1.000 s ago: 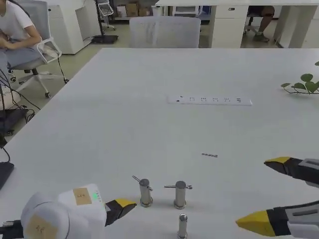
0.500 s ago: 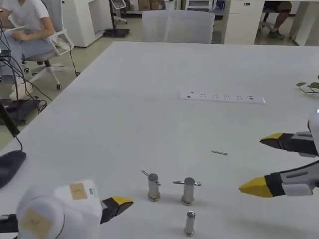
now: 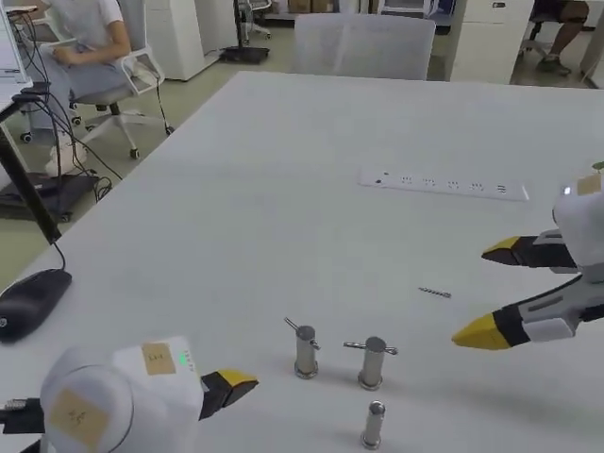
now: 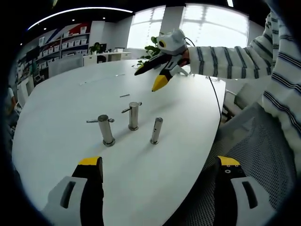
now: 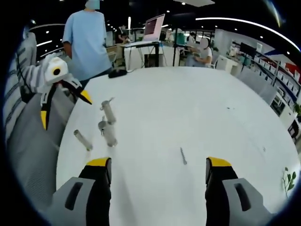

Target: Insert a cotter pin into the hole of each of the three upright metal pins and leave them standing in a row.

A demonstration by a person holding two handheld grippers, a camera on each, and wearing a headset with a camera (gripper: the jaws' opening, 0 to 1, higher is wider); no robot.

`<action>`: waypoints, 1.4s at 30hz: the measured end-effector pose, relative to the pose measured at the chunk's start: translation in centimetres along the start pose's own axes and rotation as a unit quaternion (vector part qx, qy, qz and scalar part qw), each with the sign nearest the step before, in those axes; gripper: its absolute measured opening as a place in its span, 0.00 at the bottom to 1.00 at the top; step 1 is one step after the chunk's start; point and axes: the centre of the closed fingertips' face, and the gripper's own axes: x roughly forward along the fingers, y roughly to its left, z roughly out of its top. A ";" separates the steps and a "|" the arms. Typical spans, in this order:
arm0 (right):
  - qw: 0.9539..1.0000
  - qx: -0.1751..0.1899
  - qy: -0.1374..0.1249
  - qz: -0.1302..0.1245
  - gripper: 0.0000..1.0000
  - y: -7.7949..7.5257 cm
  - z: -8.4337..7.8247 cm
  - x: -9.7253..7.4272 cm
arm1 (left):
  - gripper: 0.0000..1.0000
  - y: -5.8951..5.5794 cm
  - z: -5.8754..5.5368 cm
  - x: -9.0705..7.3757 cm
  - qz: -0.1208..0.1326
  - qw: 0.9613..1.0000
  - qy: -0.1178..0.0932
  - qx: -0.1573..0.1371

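Nearest, at the lower left of the head view: left gripper (image 3: pixel 231 385), jaws spread wide, empty, touching nothing. In the left gripper view, yellow-tipped jaws far apart, one over the white table (image 4: pixel 56 108), the other past its edge above a grey mesh seat (image 4: pixel 254 141).

Just beyond, close to the table's near edge: three upright metal pins, standing in a loose triangle. Closest, the bare pin (image 3: pixel 375 425), plain steel with nothing through its top. Behind it, side by side, the left pin (image 3: pixel 305 353) and the right pin (image 3: pixel 373 363), each with a cotter pin sticking out sideways near the head.

Farther right, right gripper (image 3: pixel 483 291), raised above the table, jaws wide open, gripping nothing. Behind it in the left gripper view, a striped sleeve (image 4: pixel 225 47), the arm stretched out over the table. Flat on the table beyond the pins, a loose cotter pin (image 3: pixel 435 293), near the right gripper's lower tip but apart from it and from the pins.

Farther back: white power strip (image 3: pixel 444 185); at the far left edge, black mouse (image 3: pixel 28 302); past the table, grey chair (image 3: pixel 363 45) and a seated person (image 3: pixel 90 38).
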 end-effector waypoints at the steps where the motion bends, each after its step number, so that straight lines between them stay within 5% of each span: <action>1: 1.000 0.000 0.001 0.002 0.82 -0.1 0.0 0.2 | 0.99 0.0 0.0 0.0 0.001 1.000 0.000 -0.001; 42: 0.994 -0.029 0.092 0.049 0.48 -3.5 -1.7 5.8 | 0.95 0.7 -0.5 -0.4 0.022 1.000 0.013 -0.009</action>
